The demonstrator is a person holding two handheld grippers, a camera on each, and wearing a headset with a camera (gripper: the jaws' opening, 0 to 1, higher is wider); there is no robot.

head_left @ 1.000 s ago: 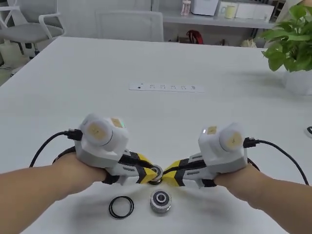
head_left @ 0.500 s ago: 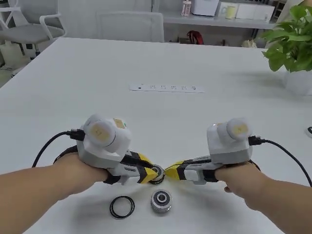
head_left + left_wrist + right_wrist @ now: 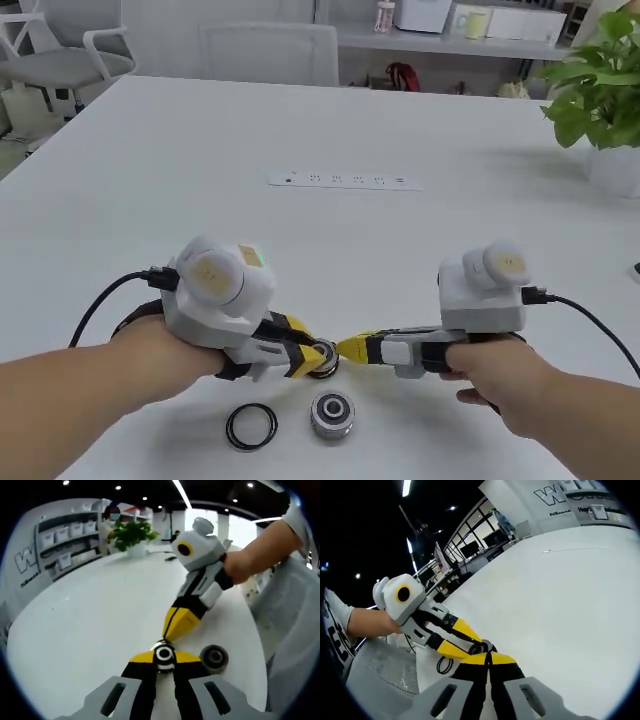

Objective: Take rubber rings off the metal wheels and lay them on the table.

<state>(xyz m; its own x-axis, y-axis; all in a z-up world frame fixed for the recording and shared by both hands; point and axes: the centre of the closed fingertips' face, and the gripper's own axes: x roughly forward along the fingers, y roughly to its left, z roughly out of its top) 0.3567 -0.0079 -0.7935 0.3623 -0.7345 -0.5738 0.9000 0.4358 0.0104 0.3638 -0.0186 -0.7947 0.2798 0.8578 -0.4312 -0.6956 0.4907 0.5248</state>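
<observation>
Nearest, loose ring and spare wheel lie on the table; just past them left gripper clamps the other wheel, right gripper jaws nearly closed at its rim, ring grip unclear, so risk is tips slipping off rubber or the pull yanking the wheel free.

I'm seeing the left hand-held gripper and the right hand-held gripper showing yellow-and-black jaws on pale grey bodies. The held wheel is gleaming silver with a black rim. The loose ring is lying black on the white bench.
</observation>
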